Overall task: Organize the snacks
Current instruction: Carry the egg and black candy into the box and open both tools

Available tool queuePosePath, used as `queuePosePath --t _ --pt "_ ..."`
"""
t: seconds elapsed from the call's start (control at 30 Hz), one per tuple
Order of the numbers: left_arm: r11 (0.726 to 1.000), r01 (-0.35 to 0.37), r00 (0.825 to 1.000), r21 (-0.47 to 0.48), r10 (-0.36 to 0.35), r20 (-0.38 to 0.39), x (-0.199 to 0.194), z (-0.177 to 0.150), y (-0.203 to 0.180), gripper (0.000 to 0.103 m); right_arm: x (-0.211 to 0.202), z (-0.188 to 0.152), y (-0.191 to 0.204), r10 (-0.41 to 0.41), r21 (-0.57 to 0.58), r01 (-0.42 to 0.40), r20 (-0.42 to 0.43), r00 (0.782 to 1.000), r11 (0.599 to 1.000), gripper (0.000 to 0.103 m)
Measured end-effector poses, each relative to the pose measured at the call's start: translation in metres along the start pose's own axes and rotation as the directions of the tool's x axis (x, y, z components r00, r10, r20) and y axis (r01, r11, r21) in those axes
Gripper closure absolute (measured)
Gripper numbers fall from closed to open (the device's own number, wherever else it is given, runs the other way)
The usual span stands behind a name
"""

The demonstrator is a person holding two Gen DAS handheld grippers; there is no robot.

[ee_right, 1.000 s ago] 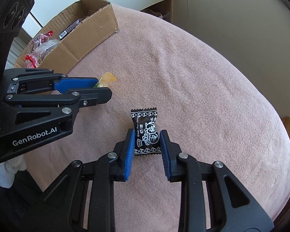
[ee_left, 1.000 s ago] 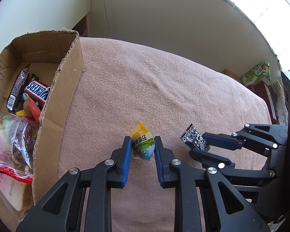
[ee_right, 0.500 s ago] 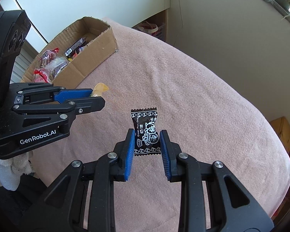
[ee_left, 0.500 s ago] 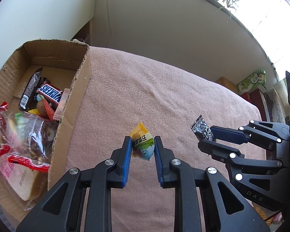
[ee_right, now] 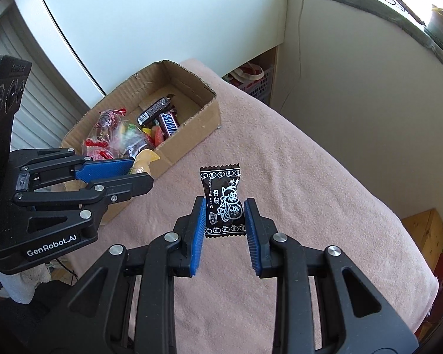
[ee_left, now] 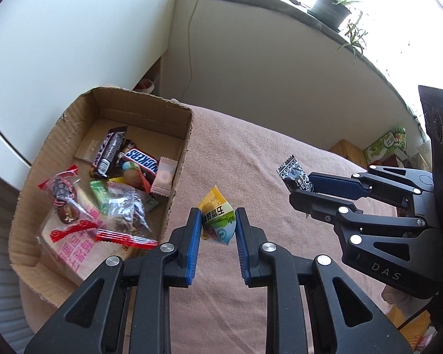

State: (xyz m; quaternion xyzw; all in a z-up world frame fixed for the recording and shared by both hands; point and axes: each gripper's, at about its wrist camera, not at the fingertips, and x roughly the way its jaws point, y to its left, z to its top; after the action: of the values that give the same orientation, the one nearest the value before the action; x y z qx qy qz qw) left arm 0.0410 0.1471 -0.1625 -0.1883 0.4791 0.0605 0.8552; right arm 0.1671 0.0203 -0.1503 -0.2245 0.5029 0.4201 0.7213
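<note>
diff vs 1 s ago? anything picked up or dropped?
Both grippers lifted their candies clear of the blanket and the view widened: the box interior now shows fully. Nothing newly taken or let go. Unchanged: left gripper stays shut on the yellow candy, right gripper on the black candy; snacks in the box lie as before.

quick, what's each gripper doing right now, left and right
Left gripper: shut on the yellow and green candy.
Right gripper: shut on the black plum candy.
</note>
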Motion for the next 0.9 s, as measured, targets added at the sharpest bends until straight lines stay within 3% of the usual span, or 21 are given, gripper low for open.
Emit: queuePosePath --t 0.9 --pt "0.988 -0.106 0.992 -0.112 0.113 0.058 -0.038 -0.015 0.076 0.081 0.036 0.074 0.104 0.081 -0.114 -0.082 -0.015 0.997 0.990 0.076"
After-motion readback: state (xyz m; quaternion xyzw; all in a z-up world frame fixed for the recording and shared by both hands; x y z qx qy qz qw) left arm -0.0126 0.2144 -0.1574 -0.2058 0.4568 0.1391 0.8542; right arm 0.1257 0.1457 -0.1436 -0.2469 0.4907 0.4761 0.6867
